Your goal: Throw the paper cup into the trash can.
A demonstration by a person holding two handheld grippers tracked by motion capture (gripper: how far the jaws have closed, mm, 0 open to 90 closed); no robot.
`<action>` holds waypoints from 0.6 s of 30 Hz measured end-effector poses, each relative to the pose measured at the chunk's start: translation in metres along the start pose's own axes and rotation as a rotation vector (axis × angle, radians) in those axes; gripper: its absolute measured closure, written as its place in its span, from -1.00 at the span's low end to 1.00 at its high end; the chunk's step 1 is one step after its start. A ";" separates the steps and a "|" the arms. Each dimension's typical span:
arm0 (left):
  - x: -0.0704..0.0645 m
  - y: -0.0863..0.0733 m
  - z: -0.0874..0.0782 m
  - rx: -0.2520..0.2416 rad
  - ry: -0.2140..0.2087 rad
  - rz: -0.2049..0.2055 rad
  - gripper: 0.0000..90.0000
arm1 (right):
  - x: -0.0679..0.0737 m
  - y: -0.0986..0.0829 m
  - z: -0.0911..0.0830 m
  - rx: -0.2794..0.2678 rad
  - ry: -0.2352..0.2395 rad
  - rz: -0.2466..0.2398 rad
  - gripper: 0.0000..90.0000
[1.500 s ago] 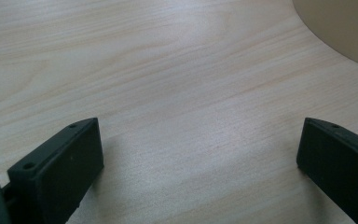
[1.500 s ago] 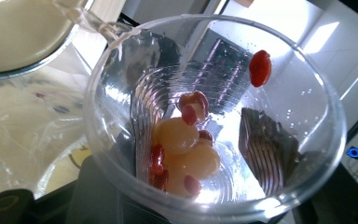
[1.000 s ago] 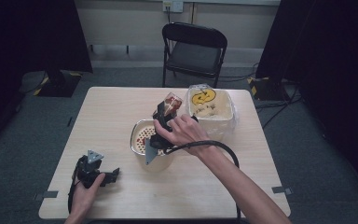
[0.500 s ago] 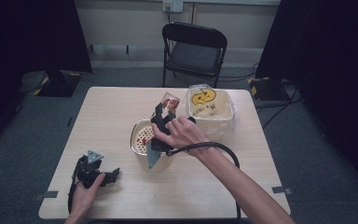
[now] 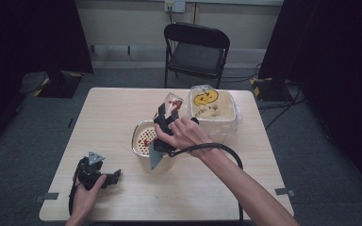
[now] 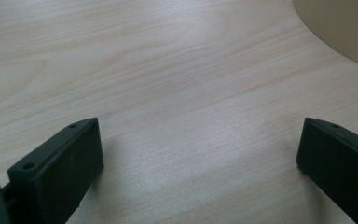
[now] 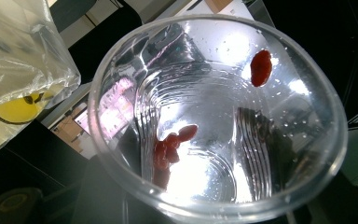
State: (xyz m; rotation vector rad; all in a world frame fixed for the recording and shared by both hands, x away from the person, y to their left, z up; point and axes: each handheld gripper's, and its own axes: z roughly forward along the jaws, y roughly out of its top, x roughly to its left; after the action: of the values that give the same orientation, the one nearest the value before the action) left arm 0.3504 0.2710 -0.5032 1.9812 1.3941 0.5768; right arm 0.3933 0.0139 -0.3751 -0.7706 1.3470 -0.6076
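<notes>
- The clear plastic cup (image 5: pixel 173 104) sits at the centre of the high view, gripped by the right gripper (image 5: pixel 166 123) and tipped mouth-down toward the strainer bowl (image 5: pixel 143 139) just below and left of it.
- Against the pictures from a second and half a second ago, the cup has hardly shifted; it stays tilted over the bowl while the right hand (image 5: pixel 184 134) has crept slightly lower in the frame.
- In the right gripper view the cup (image 7: pixel 214 116) is seen from its mouth: a small clump of red pieces (image 7: pixel 170 144) clings low on the wall and one red piece (image 7: pixel 261 67) sticks near the upper right. The rest is wet, bare plastic.
- Red pieces (image 5: pixel 146 137) already lie in the strainer bowl, so the pour looks nearly done; the stragglers probably need a shake or a steeper tilt.
- The plastic-wrapped tub with a yellow face (image 5: pixel 212 110) stands right of the cup, close by, and shows at the upper left of the right gripper view.
- The left gripper (image 5: pixel 96 175) rests at the lower left of the high view on the table (image 5: pixel 122 103), unmoved, its jaws spread wide over bare wood with nothing between them.
</notes>
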 end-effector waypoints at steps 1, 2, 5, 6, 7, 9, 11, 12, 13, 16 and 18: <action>0.000 0.000 0.000 -0.001 0.000 0.000 -1.00 | 0.001 -0.001 -0.001 0.008 -0.006 0.015 0.11; 0.000 0.000 0.000 0.000 0.000 0.000 -1.00 | 0.000 -0.001 -0.001 -0.002 -0.008 0.014 0.11; 0.000 0.000 0.000 0.000 -0.001 0.000 -1.00 | -0.001 -0.002 -0.001 -0.002 -0.009 0.013 0.11; 0.000 0.000 0.000 0.000 -0.001 0.000 -1.00 | -0.002 -0.002 -0.001 0.000 -0.011 0.010 0.11; 0.000 0.000 0.000 0.000 0.000 0.000 -1.00 | -0.002 -0.001 -0.001 0.008 -0.018 0.006 0.11; 0.000 0.000 0.000 0.000 0.000 0.000 -1.00 | -0.003 -0.001 -0.001 0.006 -0.030 -0.008 0.11; 0.000 0.000 0.000 0.001 0.002 0.005 -1.00 | -0.001 0.001 -0.002 0.018 -0.036 -0.029 0.12; 0.000 0.000 0.000 0.001 0.001 0.004 -1.00 | -0.002 0.002 -0.002 0.011 -0.041 -0.046 0.12; 0.000 0.000 0.000 0.001 0.002 0.004 -1.00 | -0.001 0.003 -0.004 0.018 -0.039 -0.029 0.12; 0.000 0.000 0.000 0.000 0.002 0.004 -1.00 | -0.003 0.002 -0.004 0.025 -0.045 -0.026 0.12; 0.000 0.000 0.000 0.001 0.002 0.005 -1.00 | -0.005 0.001 -0.004 0.003 -0.040 -0.023 0.12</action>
State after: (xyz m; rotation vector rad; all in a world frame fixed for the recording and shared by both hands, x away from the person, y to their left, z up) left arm 0.3504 0.2713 -0.5030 1.9859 1.3915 0.5802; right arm 0.3891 0.0182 -0.3731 -0.7927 1.3017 -0.6095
